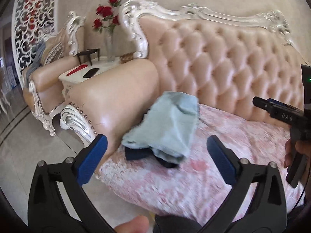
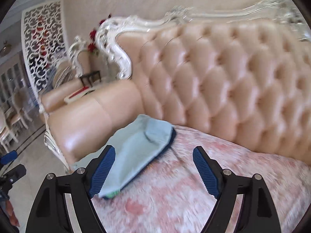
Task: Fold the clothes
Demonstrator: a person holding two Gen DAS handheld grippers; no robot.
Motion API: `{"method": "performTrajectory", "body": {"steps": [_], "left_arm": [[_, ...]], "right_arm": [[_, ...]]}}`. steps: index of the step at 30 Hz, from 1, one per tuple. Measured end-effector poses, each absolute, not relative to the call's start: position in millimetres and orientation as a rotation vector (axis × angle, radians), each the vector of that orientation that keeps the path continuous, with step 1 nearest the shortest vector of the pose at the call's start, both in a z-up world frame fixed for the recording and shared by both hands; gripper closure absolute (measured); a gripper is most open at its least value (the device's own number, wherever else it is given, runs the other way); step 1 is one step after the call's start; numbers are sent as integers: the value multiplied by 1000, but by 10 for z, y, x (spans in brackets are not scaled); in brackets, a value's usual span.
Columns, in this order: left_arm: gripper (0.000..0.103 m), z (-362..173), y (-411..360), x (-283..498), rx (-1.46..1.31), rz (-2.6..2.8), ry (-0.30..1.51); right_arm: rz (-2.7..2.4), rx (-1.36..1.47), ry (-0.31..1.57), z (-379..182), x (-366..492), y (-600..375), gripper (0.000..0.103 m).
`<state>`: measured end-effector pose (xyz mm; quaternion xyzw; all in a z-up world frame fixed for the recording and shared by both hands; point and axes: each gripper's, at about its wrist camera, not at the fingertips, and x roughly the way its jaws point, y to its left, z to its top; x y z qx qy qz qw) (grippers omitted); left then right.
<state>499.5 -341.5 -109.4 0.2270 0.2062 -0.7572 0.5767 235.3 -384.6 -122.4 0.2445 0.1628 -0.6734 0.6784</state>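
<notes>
Left gripper [image 1: 155, 157]: nearest the lens, its blue-padded fingers [image 1: 93, 158] stand spread wide with nothing between them. A thumb shows at the bottom edge of that view. Right gripper [image 2: 154, 171]: likewise well open and empty. In its own view the left pad overlaps the cloth's near corner, but whether it touches cannot be told from the blur.

Task item: a light blue garment [image 1: 165, 126] lies on the pink patterned seat cover [image 1: 223, 155], at the end of the seat beside the sofa arm [image 1: 116, 89]. It appears gathered into a compact bundle rather than spread out. Its edges are uneven and one flap stands raised at the top. Dark navy cloth [image 1: 136, 153] shows beneath its lower edge. Whether that is a second garment or part of the same one cannot be told. A trace of green shows at the near corner in the right wrist view.

Assessment: this piece looks folded and set aside, roughly rather than neatly. Both tools stand clear of it, which suggests the placing step is complete. No other loose clothing is visible on the seat.

Surroundings: tufted peach sofa back [image 1: 223, 58] behind, side table [image 1: 81, 75] with red roses [image 1: 106, 17] beyond the arm.
</notes>
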Motion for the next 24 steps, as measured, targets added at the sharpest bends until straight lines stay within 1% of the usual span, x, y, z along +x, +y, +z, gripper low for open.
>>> {"method": "performTrajectory", "body": {"steps": [5,11,16,24], "left_arm": [[0,-942,-2914,4761,591,-1747,387],[0,-862,-2536,4750,595,-1727,423],[0,-780,-2416,4832,549,-1738,448],[0,-719,-2434,4873,527,-1757,487]], "right_arm": [[-1531,521,356,-1114,2440,-3138,20],[-1517,473,353,-998,2652,-2570,20],[-1430,485,309,-926,2711,-2449,20],[-1413,452,380,-980,2881,-2399,20]]}}
